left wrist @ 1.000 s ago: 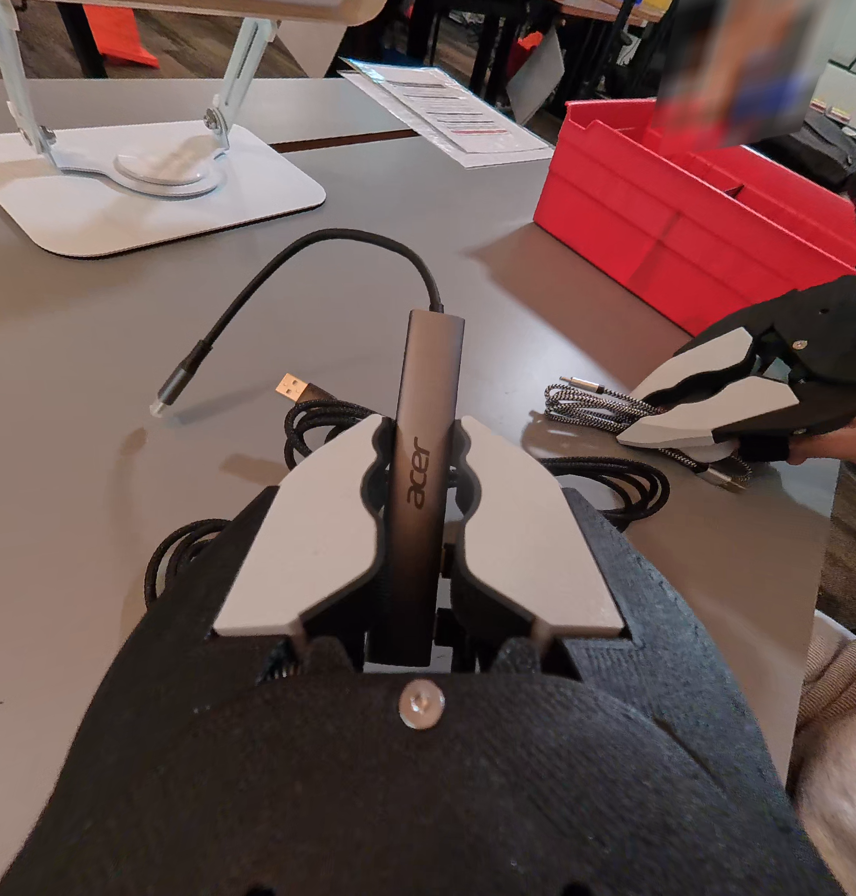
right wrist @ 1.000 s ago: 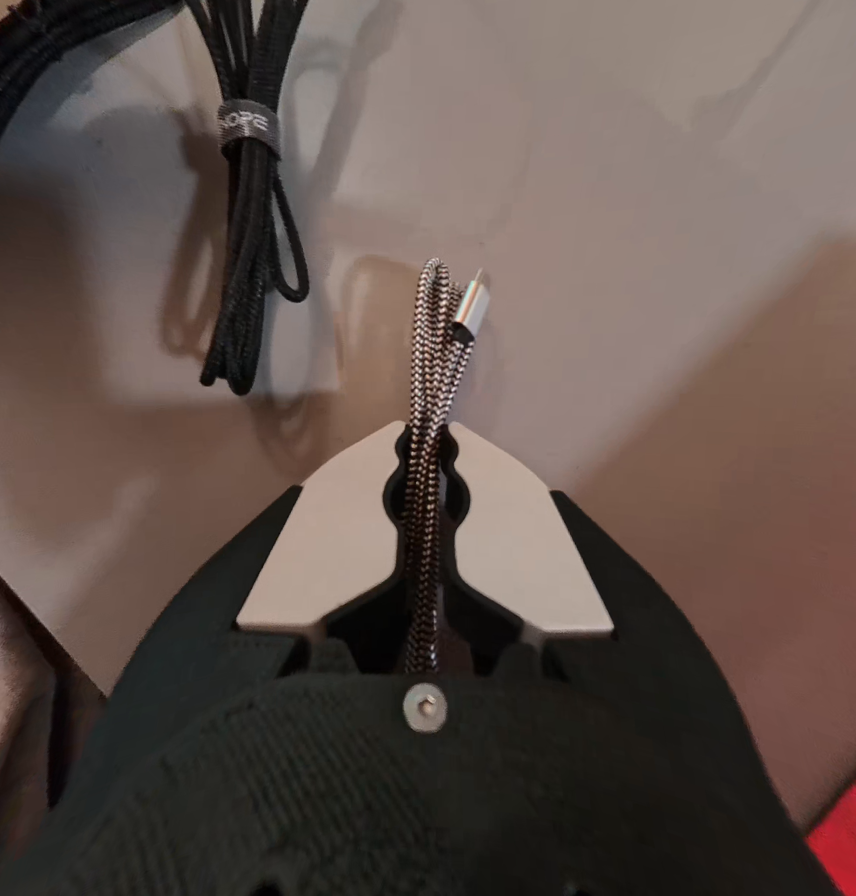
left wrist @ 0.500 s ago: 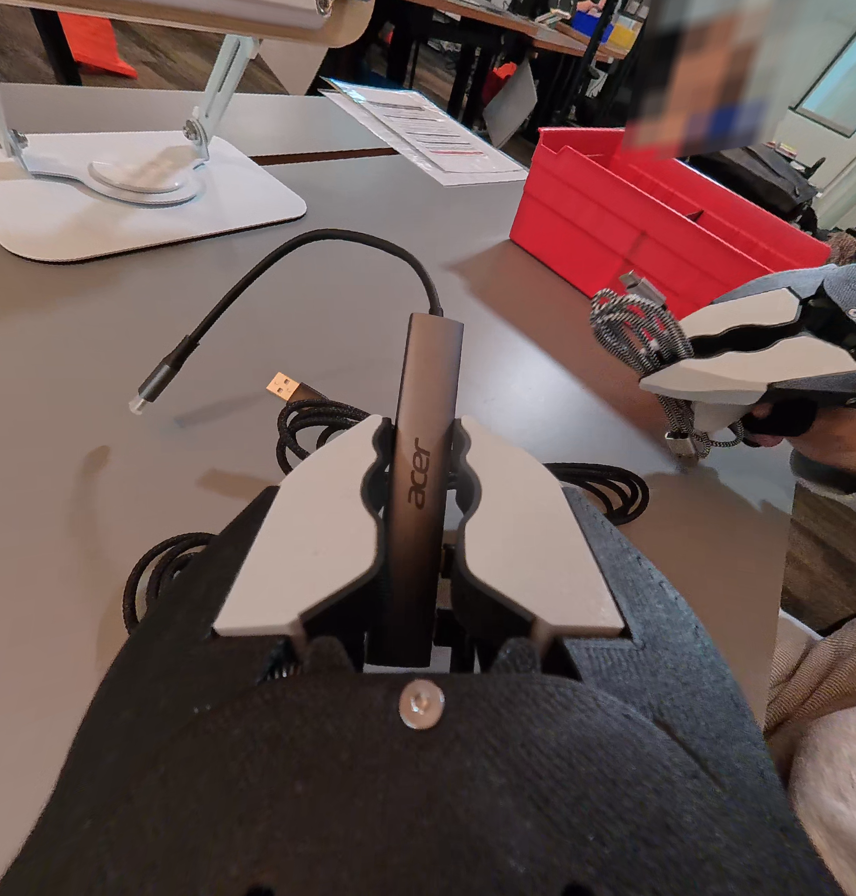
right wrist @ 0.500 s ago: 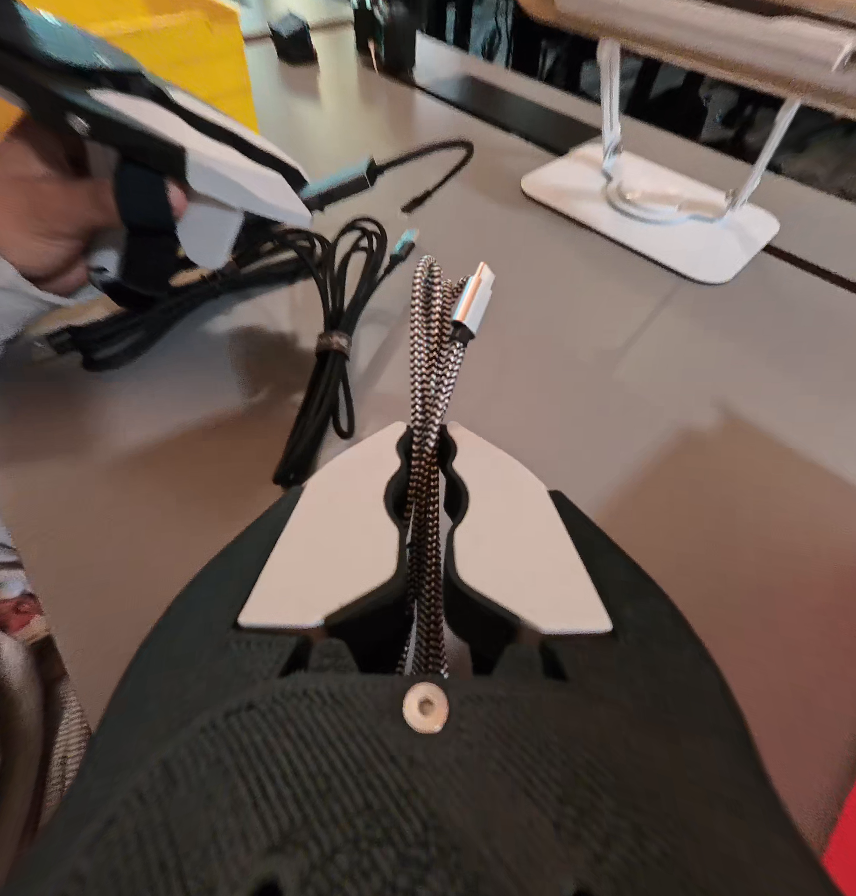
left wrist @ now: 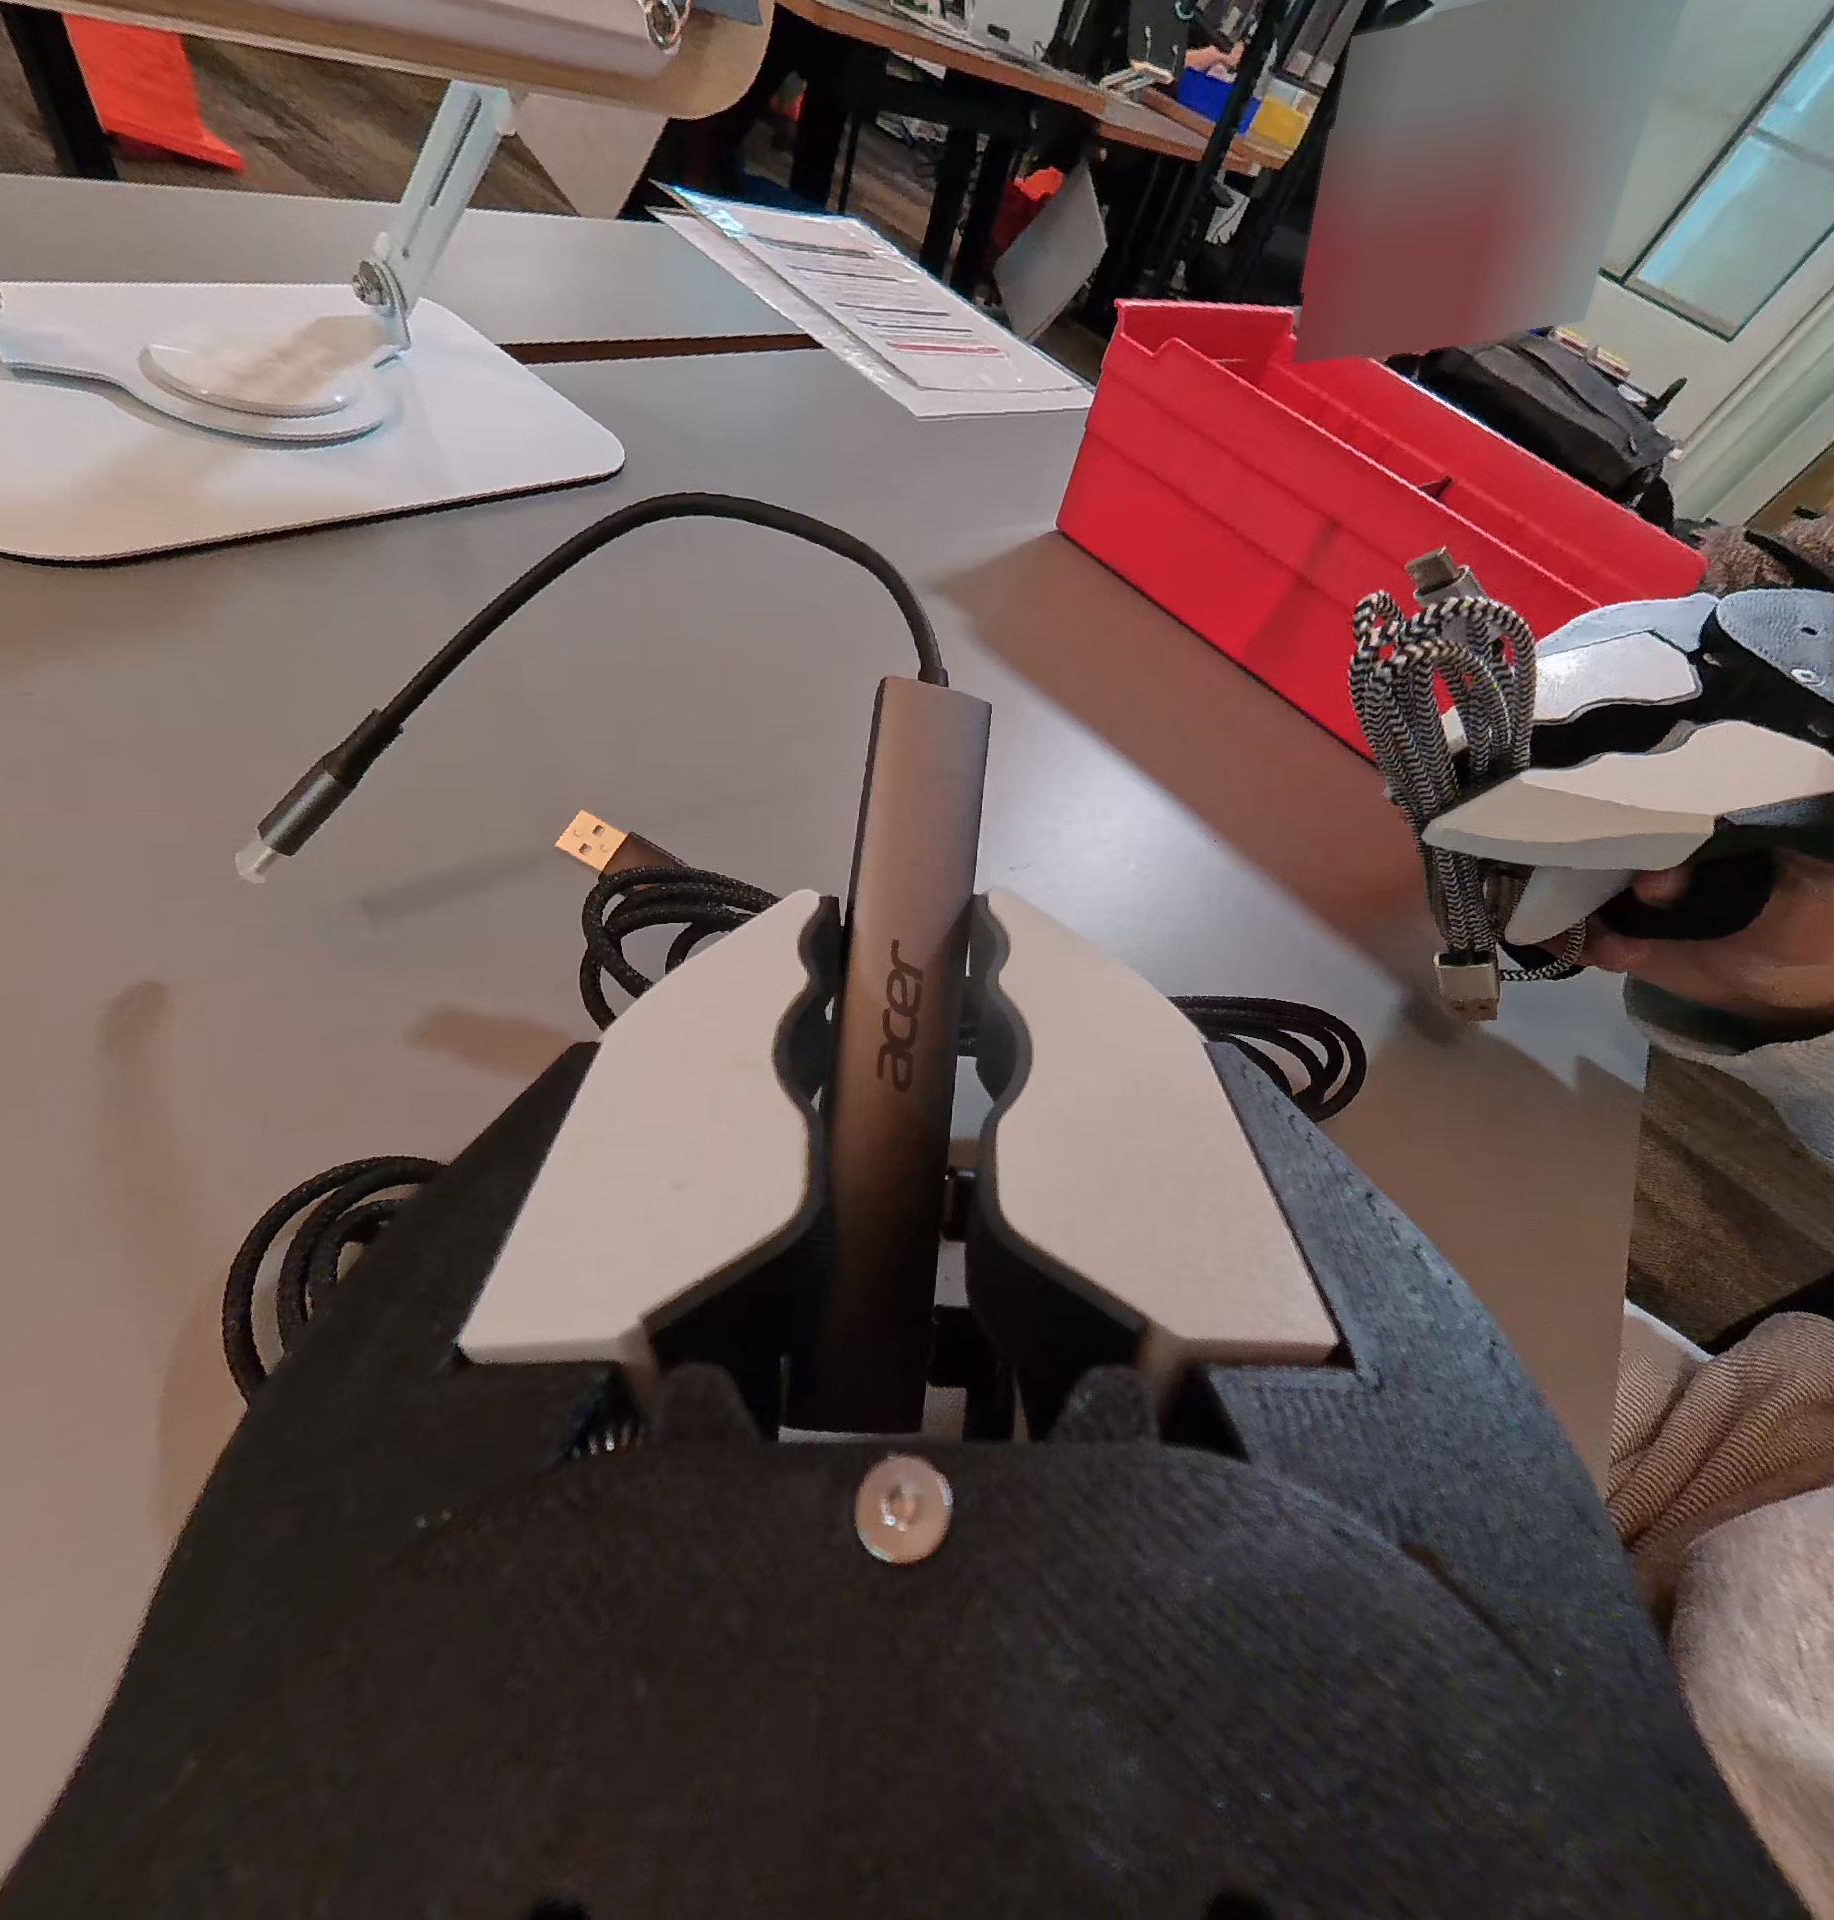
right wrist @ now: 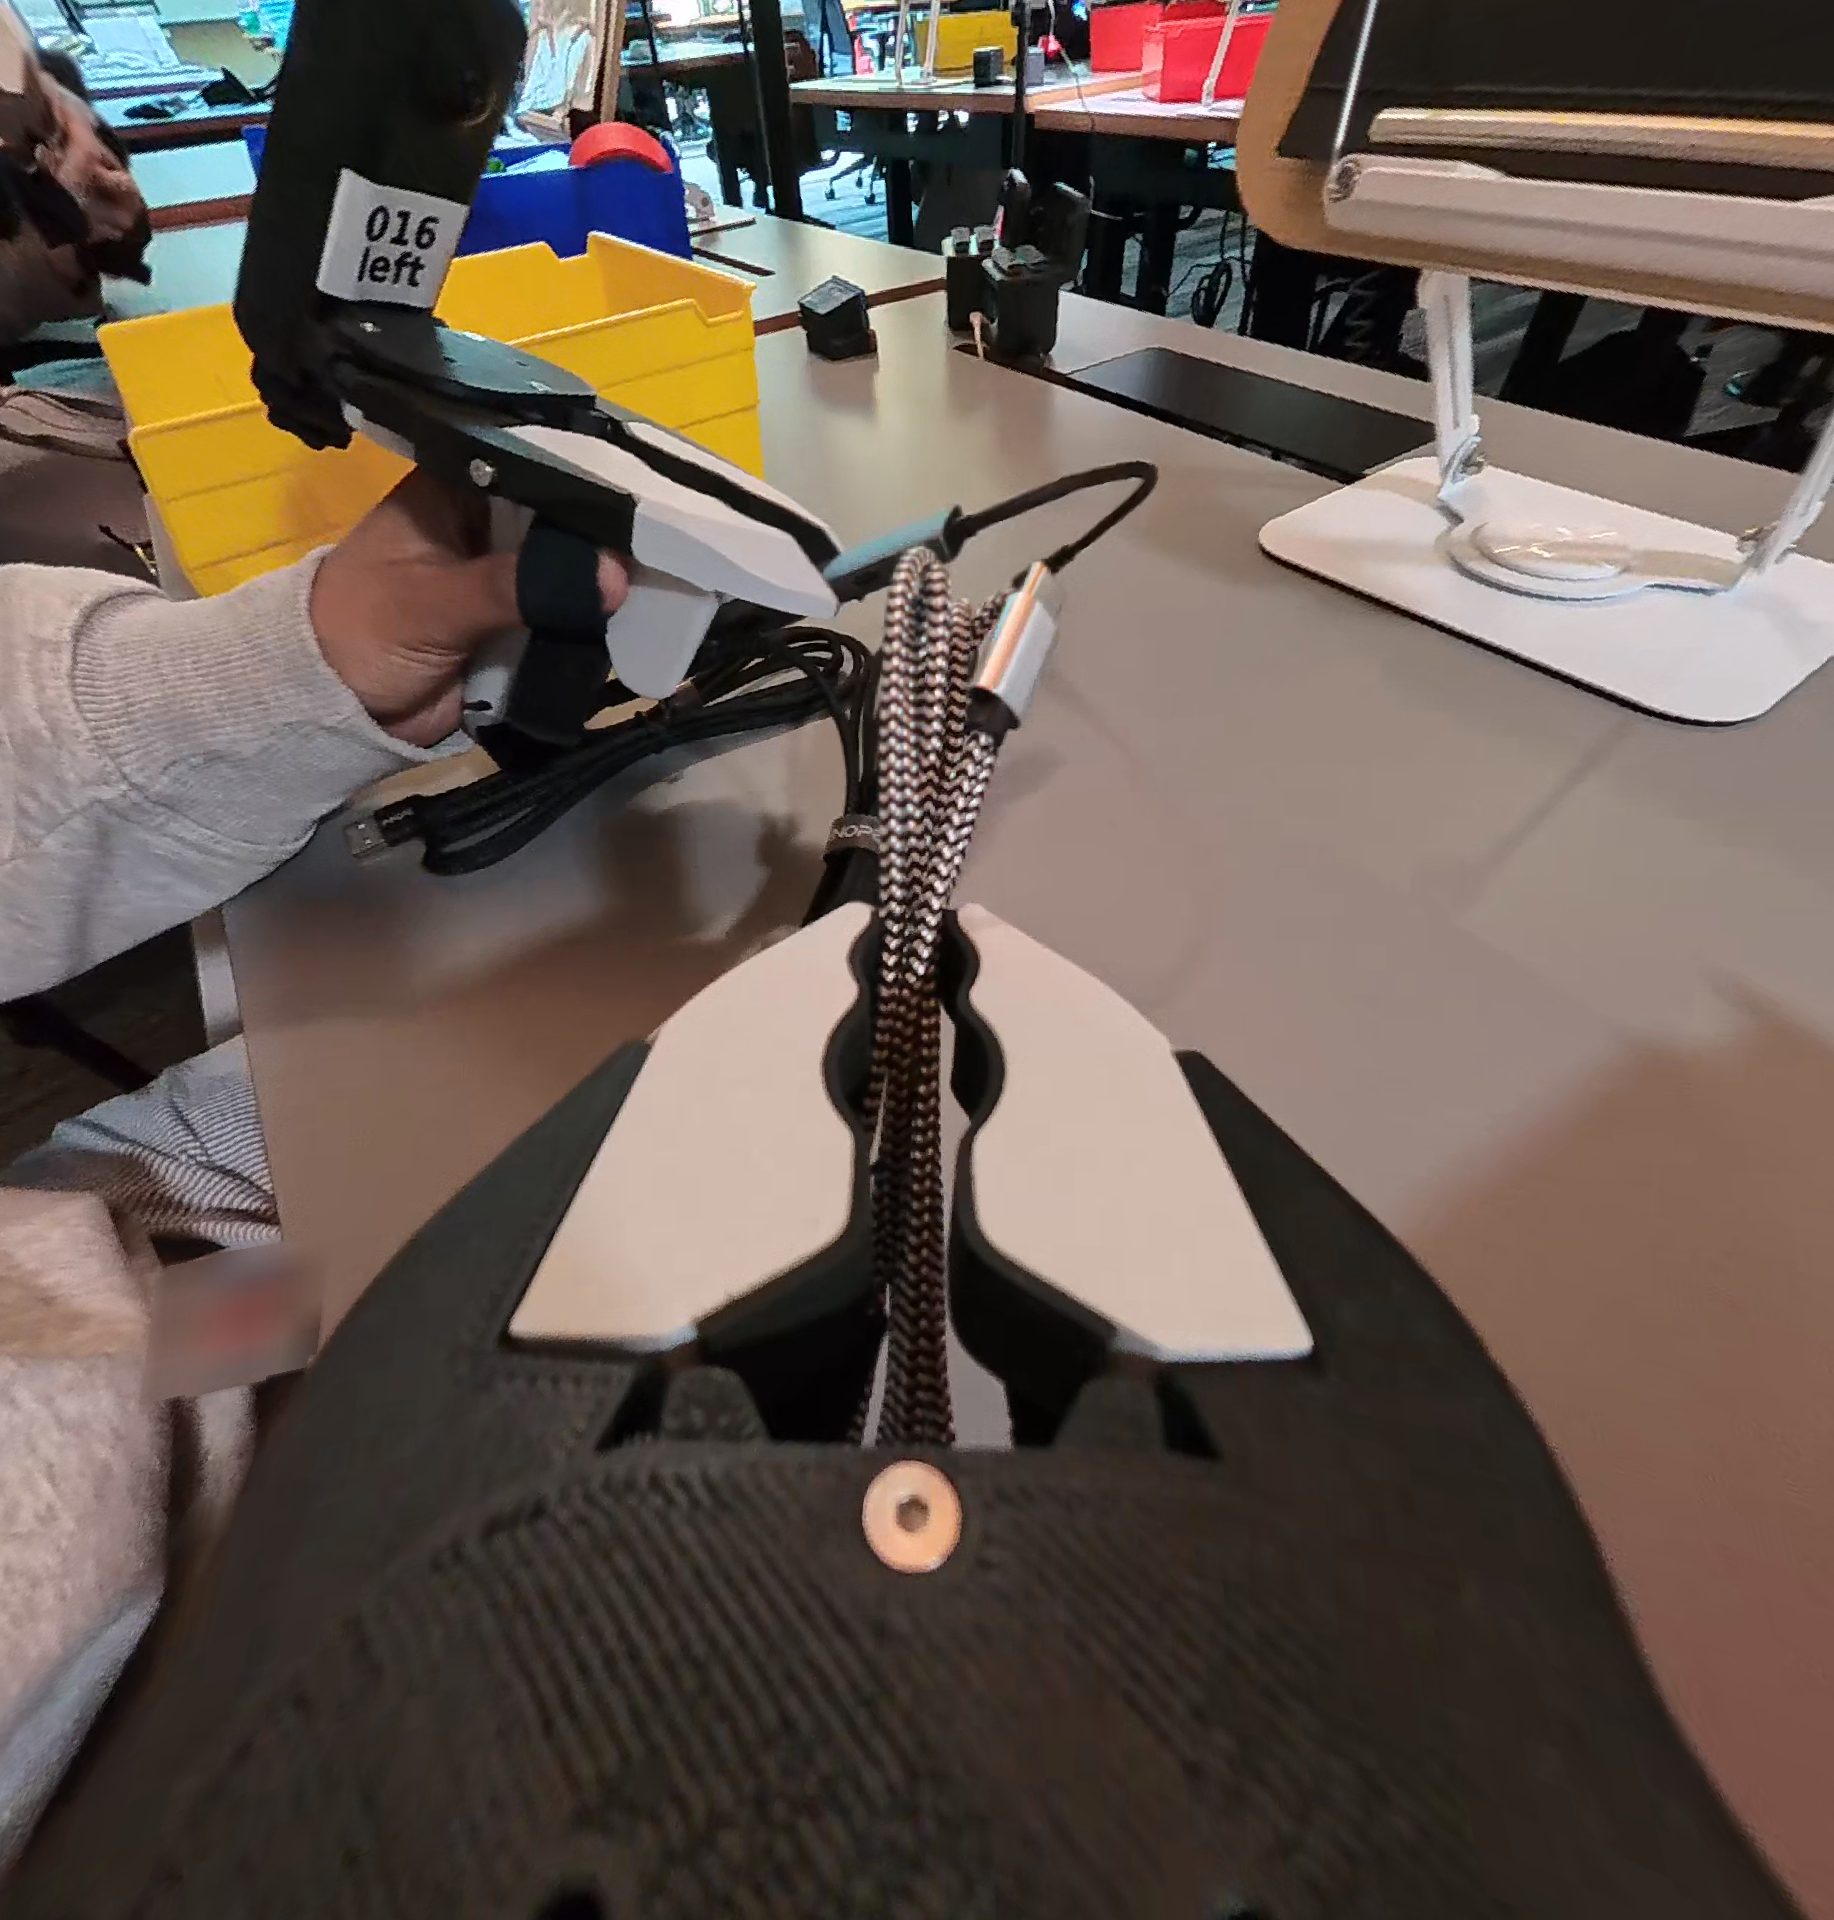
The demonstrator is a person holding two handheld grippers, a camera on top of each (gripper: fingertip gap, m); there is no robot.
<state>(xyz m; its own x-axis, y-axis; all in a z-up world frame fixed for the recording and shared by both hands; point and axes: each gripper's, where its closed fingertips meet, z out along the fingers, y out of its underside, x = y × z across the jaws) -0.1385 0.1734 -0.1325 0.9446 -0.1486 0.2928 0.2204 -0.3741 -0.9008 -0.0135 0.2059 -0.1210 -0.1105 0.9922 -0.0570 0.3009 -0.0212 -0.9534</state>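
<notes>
Since a second ago the right gripper (left wrist: 1453, 821) has risen from the grey table (left wrist: 165, 1039) and carries the black-and-white braided cable (right wrist: 918, 831) clear of the surface, near the table's right edge.

The table bears a white stand base (left wrist: 269, 416) at its far left and a red bin (left wrist: 1308, 499) at its far right; a yellow bin (right wrist: 601, 343) sits behind the left gripper in the right wrist view. A printed sheet in a clear sleeve (left wrist: 871, 301) lies at the far edge between stand and bin. Black cable bundles (left wrist: 664, 914) lie on the table beneath the left gripper (left wrist: 902, 914).

The left gripper's jaws are closed tight on a slim dark USB hub (left wrist: 908, 987), held above the table, its short lead (left wrist: 580, 582) arching over to a plug (left wrist: 300, 810) that hangs free.

The right gripper's jaws are pinched nearly together on the braided cable bundle, whose silver plug (right wrist: 1012, 655) sticks out past the fingertips.
</notes>
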